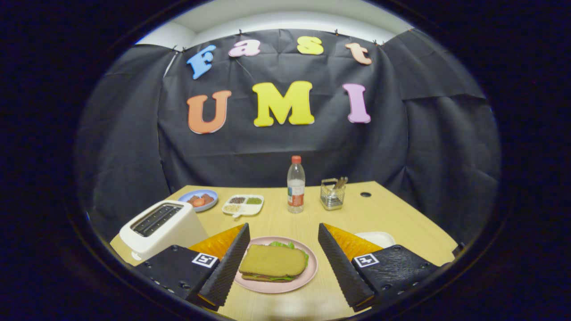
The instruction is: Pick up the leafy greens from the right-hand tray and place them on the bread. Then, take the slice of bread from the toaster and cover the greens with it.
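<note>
Green leaves [280,244] peek from under the top bread slice [273,261] on the pink plate [312,267], so the sandwich looks finished, with the gripper [282,261] open, empty, straddling it.

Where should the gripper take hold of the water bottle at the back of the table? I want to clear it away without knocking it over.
Grip the water bottle around its labelled middle, coming level from the front. It stands upright and narrow, so a high grip would likely tip it. The gripper is open, its fingers either side of the sandwich plate; it probably needs lifting over that.
</note>
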Available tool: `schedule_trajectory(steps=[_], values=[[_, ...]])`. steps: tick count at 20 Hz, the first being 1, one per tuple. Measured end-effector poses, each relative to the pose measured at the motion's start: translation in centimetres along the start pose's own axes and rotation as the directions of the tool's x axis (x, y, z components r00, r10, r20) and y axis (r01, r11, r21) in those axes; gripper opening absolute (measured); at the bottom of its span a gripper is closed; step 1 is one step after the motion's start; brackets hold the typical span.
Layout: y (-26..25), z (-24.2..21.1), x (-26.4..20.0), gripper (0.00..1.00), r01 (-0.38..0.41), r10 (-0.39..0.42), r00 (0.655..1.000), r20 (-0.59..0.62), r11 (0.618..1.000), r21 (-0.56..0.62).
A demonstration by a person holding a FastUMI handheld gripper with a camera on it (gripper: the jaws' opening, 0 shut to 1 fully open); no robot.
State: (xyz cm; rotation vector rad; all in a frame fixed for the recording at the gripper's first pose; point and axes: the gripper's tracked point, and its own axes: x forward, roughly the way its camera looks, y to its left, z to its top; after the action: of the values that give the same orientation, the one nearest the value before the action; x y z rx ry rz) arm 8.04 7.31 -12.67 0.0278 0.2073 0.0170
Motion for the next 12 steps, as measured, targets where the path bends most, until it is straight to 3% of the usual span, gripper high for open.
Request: schedule_trajectory(steps=[6, 12], values=[[1.4, 4.7, -7.0, 0.94, -0.017, 0.028, 0.990, 0.135, 0.997, -0.080], [1.5, 6.9, -11.8, 0.94, -0.032, 0.047, 0.973, 0.226, 0.997, -0.072]])
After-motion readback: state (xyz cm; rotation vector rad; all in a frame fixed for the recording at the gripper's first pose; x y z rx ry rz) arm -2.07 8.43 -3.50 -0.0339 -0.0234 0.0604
